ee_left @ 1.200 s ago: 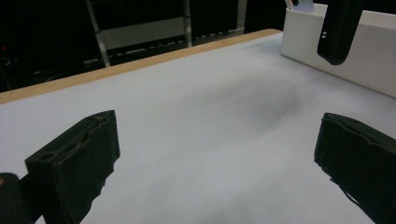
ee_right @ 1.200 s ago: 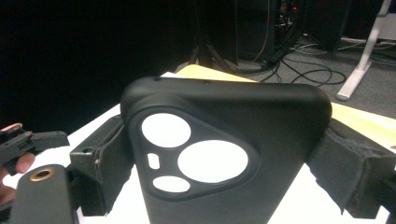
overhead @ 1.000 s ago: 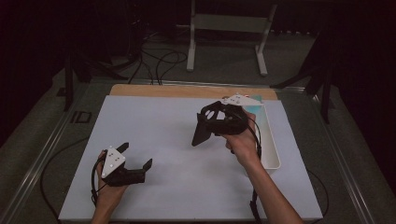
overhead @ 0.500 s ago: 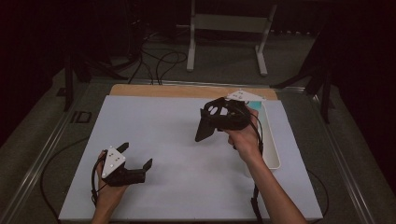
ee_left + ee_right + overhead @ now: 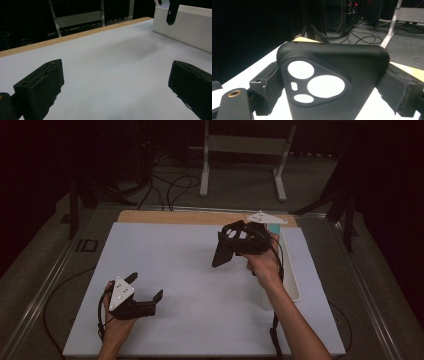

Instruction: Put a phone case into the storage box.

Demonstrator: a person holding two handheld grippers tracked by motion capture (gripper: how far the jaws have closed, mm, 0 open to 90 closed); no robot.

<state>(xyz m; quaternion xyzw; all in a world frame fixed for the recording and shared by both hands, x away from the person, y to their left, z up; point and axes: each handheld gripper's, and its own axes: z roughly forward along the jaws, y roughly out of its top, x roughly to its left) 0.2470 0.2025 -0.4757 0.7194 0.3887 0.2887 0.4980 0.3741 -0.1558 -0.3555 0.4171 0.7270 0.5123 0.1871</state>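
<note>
One black phone case [image 5: 332, 85] and one white tray [image 5: 290, 270] are here. The right claw [image 5: 235, 247] pinches the case by its sides, raised above the surface [image 5: 190, 285] just beside the tray. The left claw [image 5: 145, 287], spread and holding nothing, rests low, well apart from the tray.

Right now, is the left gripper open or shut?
Open: the left gripper has its jaws spread wide, bare white table between them, nothing held.
</note>
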